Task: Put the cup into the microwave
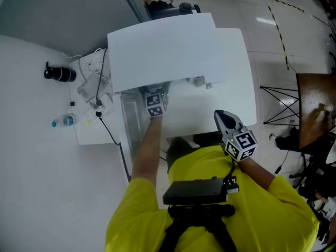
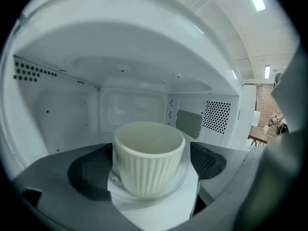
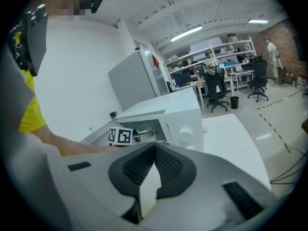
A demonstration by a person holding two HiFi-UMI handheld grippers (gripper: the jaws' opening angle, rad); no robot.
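cup (image 2: 149,162): inside the microwave (image 1: 163,46), upright, mid-cavity; looks to be sitting on the glass turntable (image 2: 185,174)
left tool (image 2: 151,150): reached into the microwave, jaws apart on either side of the cup; one pad looks against it, thin gap at the other, so probably not pinching
right tool (image 1: 219,114): jaws together, nothing in them, held back in front of the microwave over the worktop (image 1: 244,88)
door (image 1: 127,122): open, at the microwave's left
step (guess): back the left tool out
risk: a pad snagging the ribbed wall on pull-out drags or tips the cup; a crooked exit knocks the microwave frame
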